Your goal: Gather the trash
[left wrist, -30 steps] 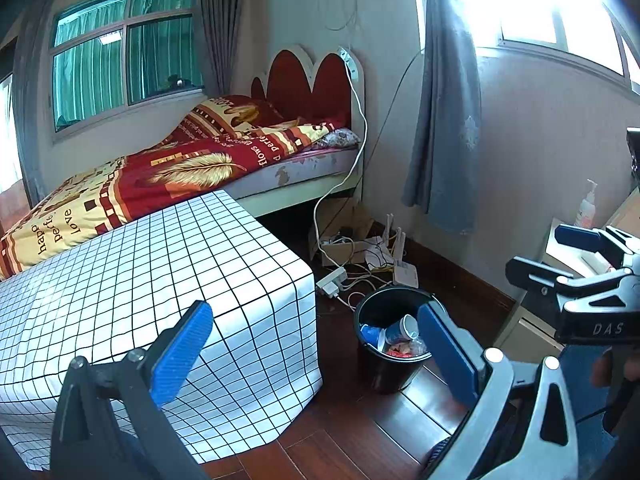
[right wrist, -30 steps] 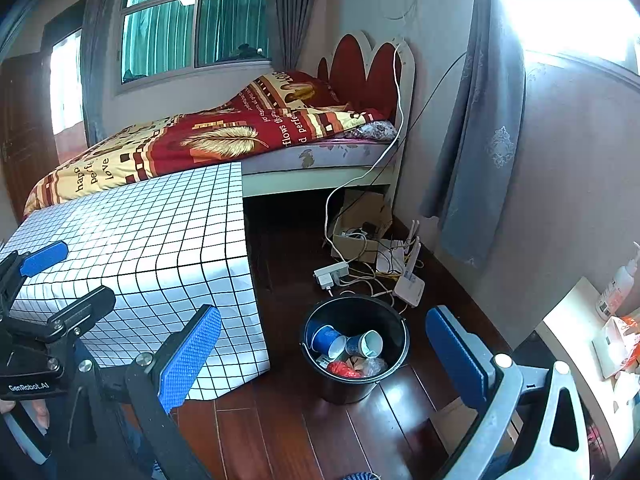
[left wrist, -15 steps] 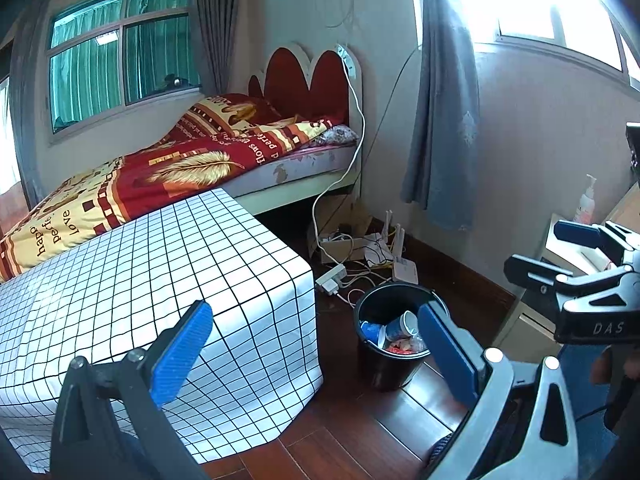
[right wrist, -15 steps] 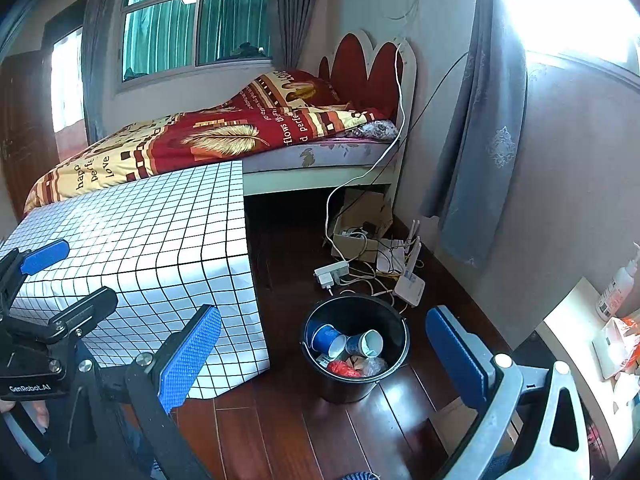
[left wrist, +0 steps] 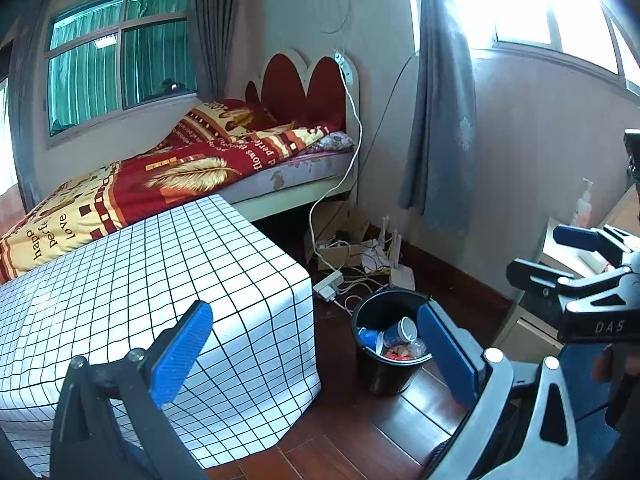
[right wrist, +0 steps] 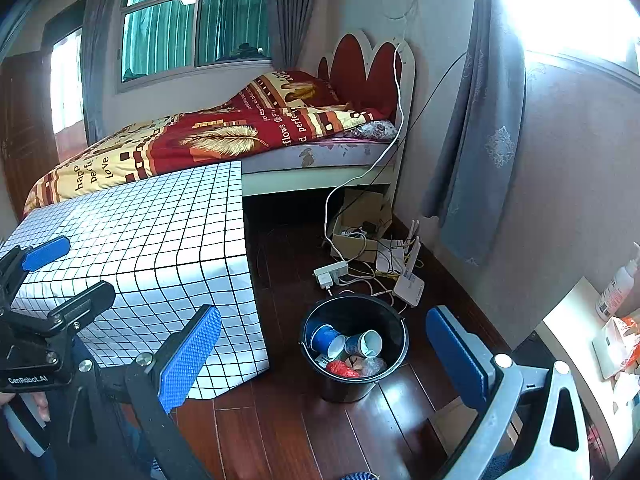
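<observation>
A black trash bucket (right wrist: 394, 330) stands on the wooden floor beside the table; it also shows in the left wrist view (left wrist: 376, 380). Inside lie blue paper cups (right wrist: 327, 339) and crumpled red wrappers (right wrist: 342, 369). My left gripper (left wrist: 316, 354) is open and empty, held above the table's corner, left of the bucket. My right gripper (right wrist: 324, 354) is open and empty, hovering above and in front of the bucket. Each gripper shows in the other's view: the right at the right edge (left wrist: 576, 264), the left at the left edge (right wrist: 52, 276).
A table with a white grid cloth (left wrist: 120, 280) fills the left. A bed with a red and yellow blanket (right wrist: 200, 140) stands behind. A power strip (right wrist: 330, 272), cables and a router (right wrist: 408, 286) lie behind the bucket. A desk (right wrist: 576, 320) is at right.
The left wrist view has drifted slightly, the bucket sitting a little further left in it. Both grippers stay open and empty.
</observation>
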Demonstrator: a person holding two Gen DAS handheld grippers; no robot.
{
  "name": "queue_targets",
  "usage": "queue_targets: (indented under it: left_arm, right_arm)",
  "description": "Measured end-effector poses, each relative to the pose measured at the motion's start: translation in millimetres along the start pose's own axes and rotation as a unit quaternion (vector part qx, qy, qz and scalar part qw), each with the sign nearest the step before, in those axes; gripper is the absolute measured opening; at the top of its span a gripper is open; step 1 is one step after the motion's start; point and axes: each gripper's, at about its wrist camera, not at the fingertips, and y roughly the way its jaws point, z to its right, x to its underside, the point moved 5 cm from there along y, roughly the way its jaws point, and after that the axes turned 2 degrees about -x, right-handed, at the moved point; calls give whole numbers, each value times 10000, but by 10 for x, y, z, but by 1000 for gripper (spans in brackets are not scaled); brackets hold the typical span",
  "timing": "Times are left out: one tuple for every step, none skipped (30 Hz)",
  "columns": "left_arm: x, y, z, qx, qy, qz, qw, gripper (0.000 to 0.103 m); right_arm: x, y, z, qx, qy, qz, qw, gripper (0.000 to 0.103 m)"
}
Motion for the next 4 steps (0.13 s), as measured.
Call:
queue_targets:
  left_arm:
    - [-5,-11,-8,70,-41,42,10000,103]
    - [-5,-9,-11,101,-63,32,9999,103]
    - [-6,-3,-13,103,-73,14,9999,103]
    - [-5,-4,-16,89,-80,23,9999,103]
  right_arm:
    - [3,2,-2,1,3,-5,10000,103]
    - [6,6,-2,1,3,-13,10000,103]
    - [7,7,-1,-3,1,-17,10000,103]
    - [11,10,1,-7,-2,-23,10000,103]
